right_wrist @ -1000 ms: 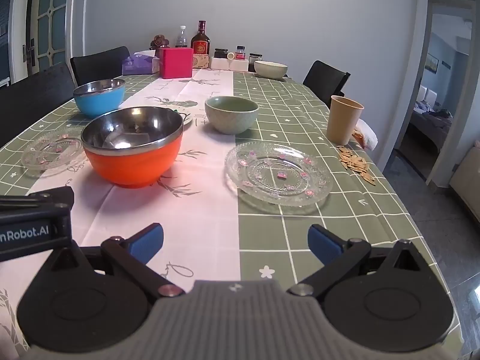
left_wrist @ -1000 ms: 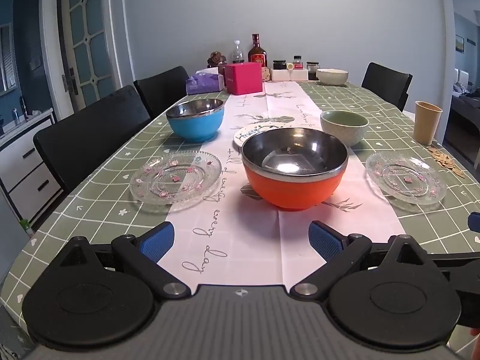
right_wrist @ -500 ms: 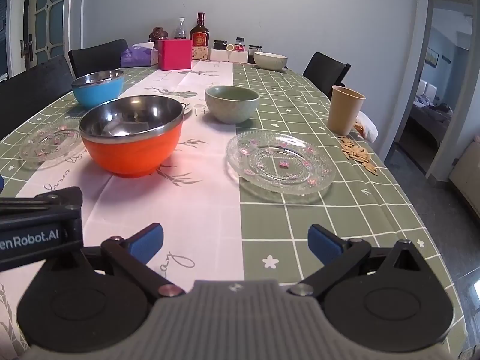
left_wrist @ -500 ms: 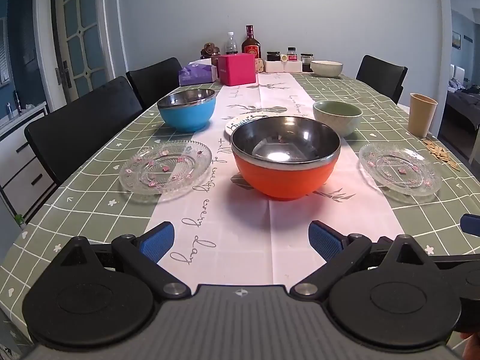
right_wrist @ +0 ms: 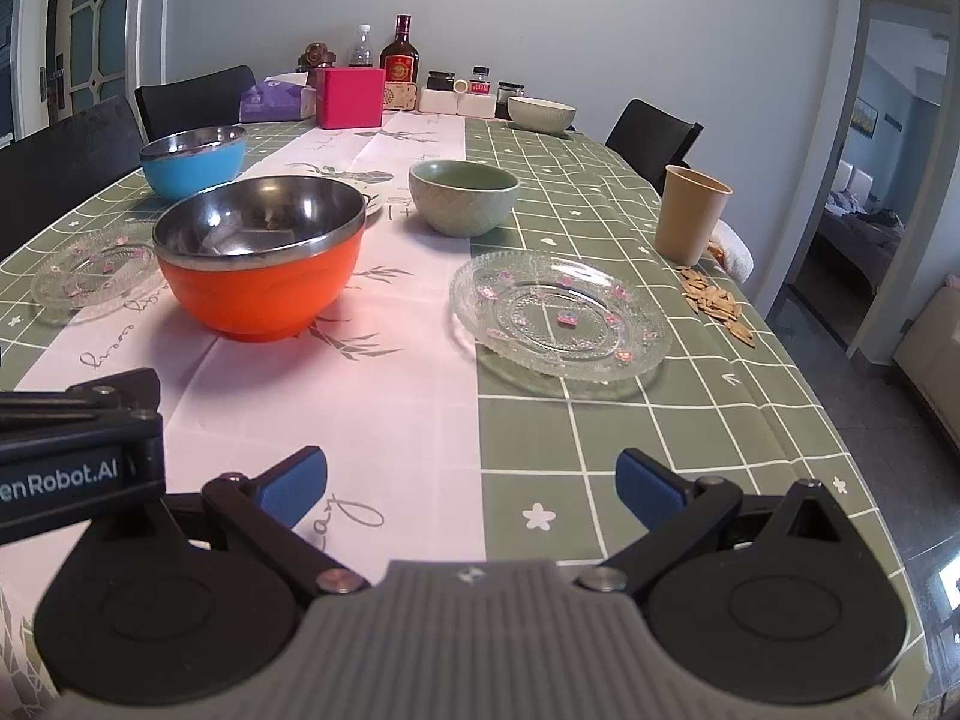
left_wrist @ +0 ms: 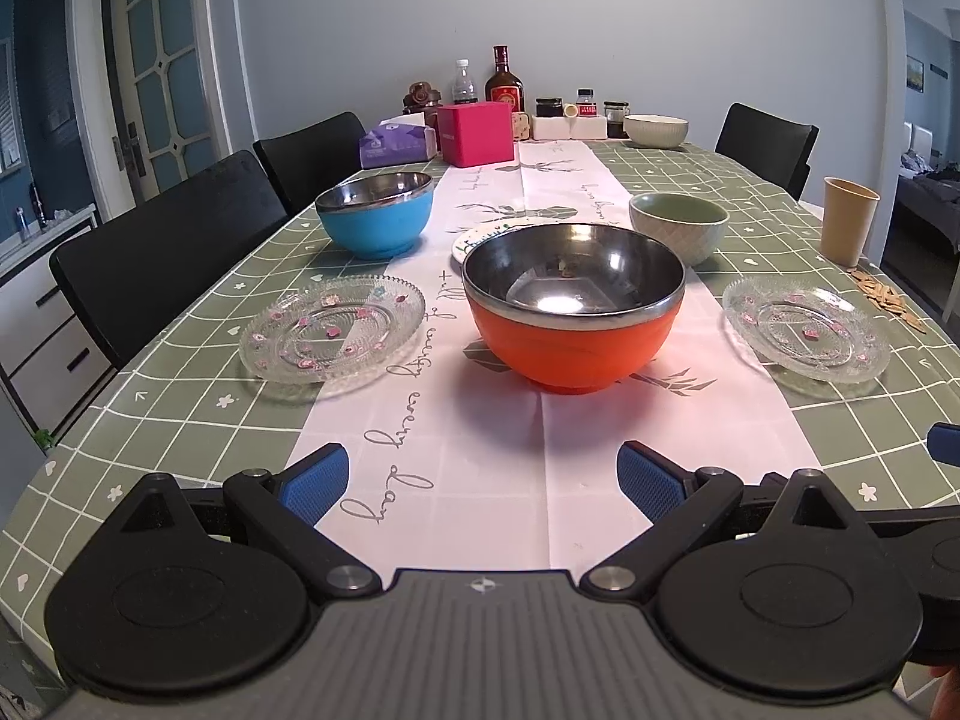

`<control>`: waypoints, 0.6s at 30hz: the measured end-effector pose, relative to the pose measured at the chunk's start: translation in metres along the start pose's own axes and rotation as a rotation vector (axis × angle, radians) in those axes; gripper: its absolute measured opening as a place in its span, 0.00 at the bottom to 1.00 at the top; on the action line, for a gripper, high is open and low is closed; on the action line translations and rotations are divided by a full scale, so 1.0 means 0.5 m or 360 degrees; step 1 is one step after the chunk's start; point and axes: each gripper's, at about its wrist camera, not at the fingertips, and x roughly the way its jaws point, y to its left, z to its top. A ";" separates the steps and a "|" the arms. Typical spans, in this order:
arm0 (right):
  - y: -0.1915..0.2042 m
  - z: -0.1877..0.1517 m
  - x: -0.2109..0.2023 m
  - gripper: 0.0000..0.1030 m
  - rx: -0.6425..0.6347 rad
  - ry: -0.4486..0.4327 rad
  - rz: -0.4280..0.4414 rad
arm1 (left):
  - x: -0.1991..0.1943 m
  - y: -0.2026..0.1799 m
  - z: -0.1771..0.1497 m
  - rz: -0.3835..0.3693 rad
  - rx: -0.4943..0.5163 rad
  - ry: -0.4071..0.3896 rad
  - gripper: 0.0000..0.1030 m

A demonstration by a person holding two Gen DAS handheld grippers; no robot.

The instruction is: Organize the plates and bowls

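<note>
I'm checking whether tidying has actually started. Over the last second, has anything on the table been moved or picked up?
No dish moved and nothing was taken hold of. Only the views shifted: both tools tilted slightly, so the table sits a little lower in each picture. The left tool and right tool stayed open and empty. The orange bowl, blue bowl, green bowl and both glass plates kept their places.

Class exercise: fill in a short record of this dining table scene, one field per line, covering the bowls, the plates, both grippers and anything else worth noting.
Bowls: orange bowl, blue bowl, green bowl, all upright, apart
Far bowl: pale bowl at the table's far end
Plates: left glass plate, right glass plate, small white plate behind the orange bowl
Left gripper: open, empty
Right gripper: open, empty
Other: tan cup, pink box
</note>
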 end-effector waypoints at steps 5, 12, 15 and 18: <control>-0.001 0.001 0.005 0.97 0.0000 0.0014 0.0006 | 0.000 -0.002 -0.001 0.0005 -0.0001 0.0002 1.00; -0.001 0.000 0.009 0.97 0.0011 0.0026 0.0013 | 0.002 0.000 -0.001 -0.0005 -0.0010 0.0011 1.00; -0.001 0.000 0.009 0.97 0.0009 0.0028 0.0014 | 0.004 -0.001 -0.001 0.0000 -0.0006 0.0013 1.00; 0.000 -0.001 0.011 0.97 0.0004 0.0030 0.0010 | 0.005 -0.002 -0.002 0.0005 0.0001 0.0013 1.00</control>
